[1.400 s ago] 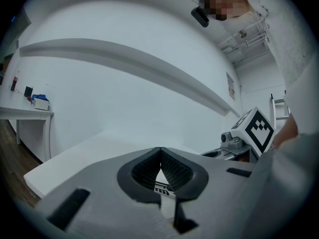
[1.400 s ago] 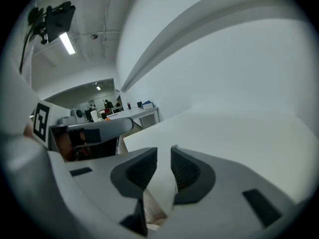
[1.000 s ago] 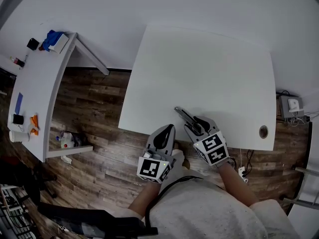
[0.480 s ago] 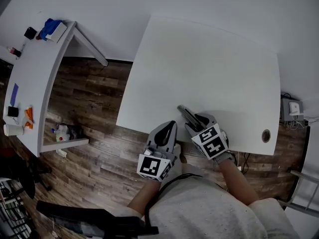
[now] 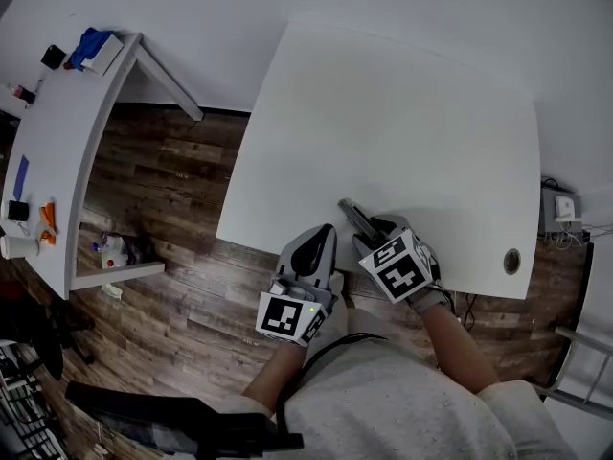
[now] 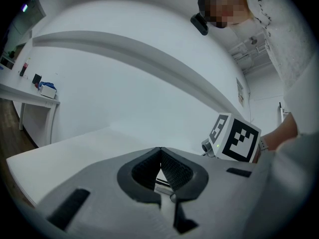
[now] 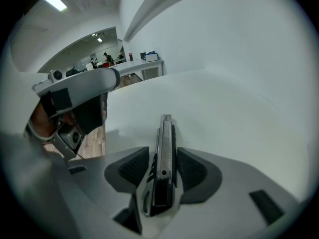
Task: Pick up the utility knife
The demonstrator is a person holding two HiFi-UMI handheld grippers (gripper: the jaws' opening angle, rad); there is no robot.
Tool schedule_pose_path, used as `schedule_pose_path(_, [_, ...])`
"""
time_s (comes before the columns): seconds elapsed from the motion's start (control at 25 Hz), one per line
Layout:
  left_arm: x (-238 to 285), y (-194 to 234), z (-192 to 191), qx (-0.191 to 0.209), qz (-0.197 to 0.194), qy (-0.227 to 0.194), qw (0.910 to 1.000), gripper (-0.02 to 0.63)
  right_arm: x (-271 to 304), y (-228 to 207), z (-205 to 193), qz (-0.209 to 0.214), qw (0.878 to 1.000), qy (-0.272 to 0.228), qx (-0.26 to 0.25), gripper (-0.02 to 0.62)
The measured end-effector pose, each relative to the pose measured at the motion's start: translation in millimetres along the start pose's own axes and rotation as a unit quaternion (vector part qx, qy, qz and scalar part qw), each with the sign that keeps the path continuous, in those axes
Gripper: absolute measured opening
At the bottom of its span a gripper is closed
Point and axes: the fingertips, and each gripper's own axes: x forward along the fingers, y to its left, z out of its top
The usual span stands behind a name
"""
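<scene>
Utility knife lies flat on the white worktop, close to the near edge and a bit right of its middle. Its tip points away toward the far-left corner.

Right gripper is angled down over the knife's handle end. In the right gripper view the jaws stand wide, one pad on each side of the knife. There's a visible gap on the left pad, so nothing is clamped and the knife sits on the surface.

Left gripper sits level at the near edge, just beside the right one. Its jaws are closed tip to tip with nothing between them.
</scene>
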Motion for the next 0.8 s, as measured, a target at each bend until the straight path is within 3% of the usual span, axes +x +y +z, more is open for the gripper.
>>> schedule_pose_path(0.2, [4, 3, -5, 0.000, 0.003, 0.001, 1.0000, 0.008, 2, 5, 2, 0.014, 0.999, 0.023, -0.024, 0.149])
schedule_pose_path(0.48, [6, 1, -8, 0.000, 0.000, -0.003, 1.0000, 0.008, -1, 2, 1, 0.015, 1.000, -0.007, -0.018, 0.135])
schedule_pose_path(0.8, [-3, 5, -5, -0.003, 0.013, -0.003, 0.9999, 0.008, -12, -3, 2, 0.025, 0.997, -0.051, 0.056, 0.130])
